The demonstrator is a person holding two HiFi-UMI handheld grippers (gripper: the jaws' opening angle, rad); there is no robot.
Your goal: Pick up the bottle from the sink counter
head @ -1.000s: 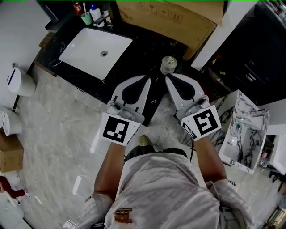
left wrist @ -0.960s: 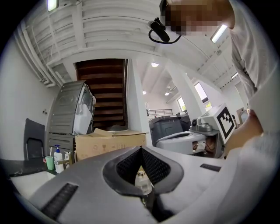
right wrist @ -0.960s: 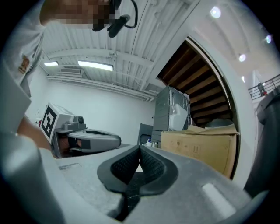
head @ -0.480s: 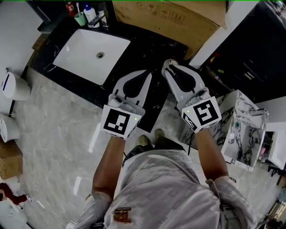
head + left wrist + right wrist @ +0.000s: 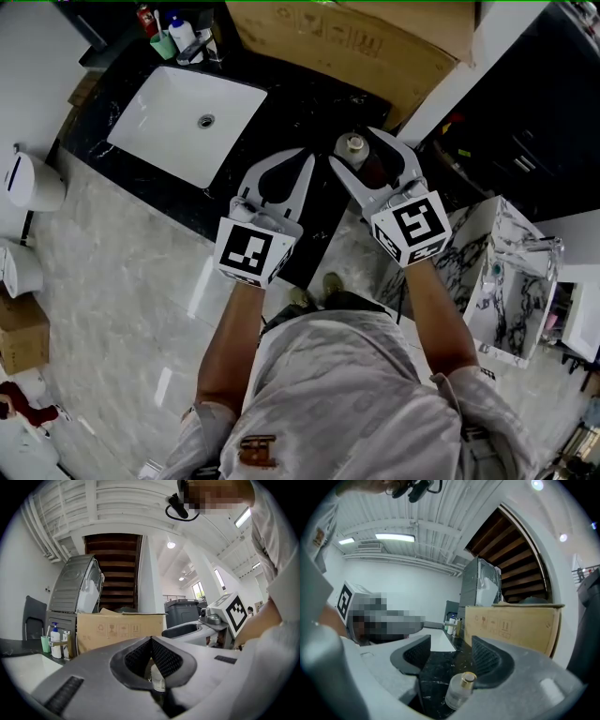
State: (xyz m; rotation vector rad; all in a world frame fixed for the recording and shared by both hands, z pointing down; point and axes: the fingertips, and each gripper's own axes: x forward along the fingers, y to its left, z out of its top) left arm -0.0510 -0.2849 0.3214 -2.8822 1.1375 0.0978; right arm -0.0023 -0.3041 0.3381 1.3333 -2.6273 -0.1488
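Note:
A small clear glass bottle [image 5: 352,146] with a gold cap stands upright on the black marble sink counter [image 5: 291,103]. My right gripper [image 5: 361,150] has its jaws opening, one on each side of the bottle. In the right gripper view the bottle [image 5: 458,692] stands low between the pads, close to the right pad [image 5: 488,656], and neither pad presses on it. My left gripper [image 5: 305,154] hovers shut over the counter just left of the bottle. In the left gripper view its tips [image 5: 151,640] meet, and the bottle [image 5: 158,677] shows through the gap below them.
A white sink basin [image 5: 187,117] is set into the counter at the left, with toiletry bottles and a cup [image 5: 173,33] at its far corner. A large cardboard box [image 5: 347,37] stands behind the bottle. A marble-patterned cabinet [image 5: 511,272] is at the right.
The right gripper has moved forward to the bottle and spread its jaws, so the bottle now stands between them. The left gripper has stayed shut and hardly shifted.

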